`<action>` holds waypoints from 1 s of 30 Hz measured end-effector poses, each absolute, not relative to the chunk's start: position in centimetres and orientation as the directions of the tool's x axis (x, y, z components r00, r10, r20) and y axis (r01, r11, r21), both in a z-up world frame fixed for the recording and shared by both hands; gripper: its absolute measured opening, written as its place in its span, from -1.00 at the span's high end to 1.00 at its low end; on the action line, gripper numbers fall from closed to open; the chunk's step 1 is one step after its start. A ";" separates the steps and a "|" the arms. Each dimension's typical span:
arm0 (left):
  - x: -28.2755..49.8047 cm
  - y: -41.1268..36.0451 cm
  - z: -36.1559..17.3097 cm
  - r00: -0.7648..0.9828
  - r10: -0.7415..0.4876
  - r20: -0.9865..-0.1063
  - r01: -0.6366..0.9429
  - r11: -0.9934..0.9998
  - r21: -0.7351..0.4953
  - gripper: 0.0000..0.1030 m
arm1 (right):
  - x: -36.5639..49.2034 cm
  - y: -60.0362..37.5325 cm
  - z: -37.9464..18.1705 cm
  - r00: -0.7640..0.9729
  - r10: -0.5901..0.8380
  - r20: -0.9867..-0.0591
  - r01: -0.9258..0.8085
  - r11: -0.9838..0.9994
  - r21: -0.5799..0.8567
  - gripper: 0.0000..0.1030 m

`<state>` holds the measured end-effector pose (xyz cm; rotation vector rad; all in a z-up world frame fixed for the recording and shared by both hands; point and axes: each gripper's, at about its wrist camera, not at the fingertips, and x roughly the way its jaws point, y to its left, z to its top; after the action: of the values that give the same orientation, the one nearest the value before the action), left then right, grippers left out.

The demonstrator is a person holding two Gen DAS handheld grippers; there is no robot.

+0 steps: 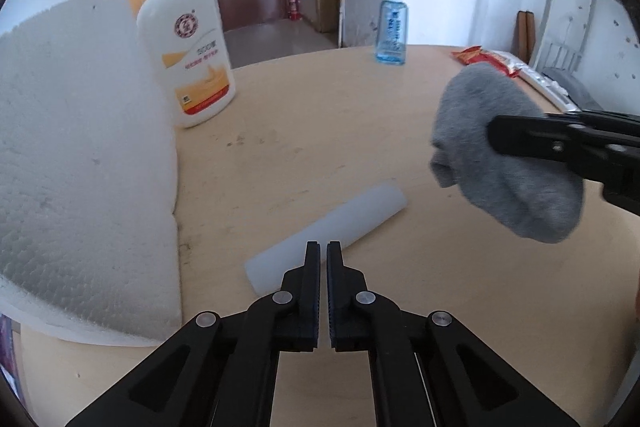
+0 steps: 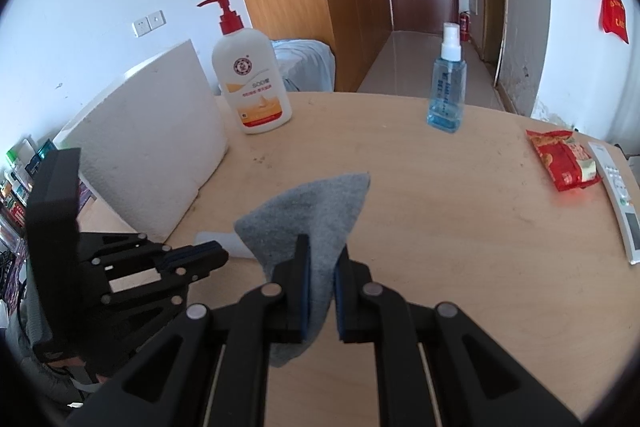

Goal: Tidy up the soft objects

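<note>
Sock [image 2: 316, 219] pinched in right claw [image 2: 322, 267]; left claw [image 1: 323, 267] closed, empty.

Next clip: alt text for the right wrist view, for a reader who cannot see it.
The right gripper holds a grey felt cloth lifted above a light wooden table. The shut left gripper reaches in beside it. Behind stand a white pump lotion bottle and a blue spray bottle.

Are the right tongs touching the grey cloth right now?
Touching. In the right wrist view, the right tongs are shut on the grey cloth, both pads pressing its fold. The left wrist view also shows the cloth hanging from them above the table.
</note>
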<state>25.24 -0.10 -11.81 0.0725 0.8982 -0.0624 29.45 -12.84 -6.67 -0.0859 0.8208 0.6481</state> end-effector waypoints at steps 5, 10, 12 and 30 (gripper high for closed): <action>25.3 0.0 -11.7 0.616 -0.048 -0.786 0.106 0.994 0.023 0.80 | 29.4 -12.8 -6.6 0.499 0.506 -0.704 -0.572 0.802 0.171 0.75; 25.2 -0.4 -11.6 0.619 -0.055 -0.784 0.129 0.991 0.032 0.30 | 29.4 -12.9 -6.6 0.497 0.511 -0.701 -0.573 0.800 0.177 0.75; 25.0 -0.6 -11.5 0.630 -0.037 -0.776 0.122 0.991 0.051 -0.20 | 29.4 -12.9 -6.6 0.498 0.511 -0.700 -0.574 0.800 0.176 0.75; 26.8 0.8 -12.9 0.561 -0.087 -0.823 0.141 0.990 -0.008 -0.60 | 29.2 -13.1 -6.5 0.496 0.523 -0.694 -0.579 0.794 0.185 0.75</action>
<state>26.81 0.84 -12.94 0.0612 0.9662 -0.1345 29.24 -13.13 -6.51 -0.0756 0.8134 0.6682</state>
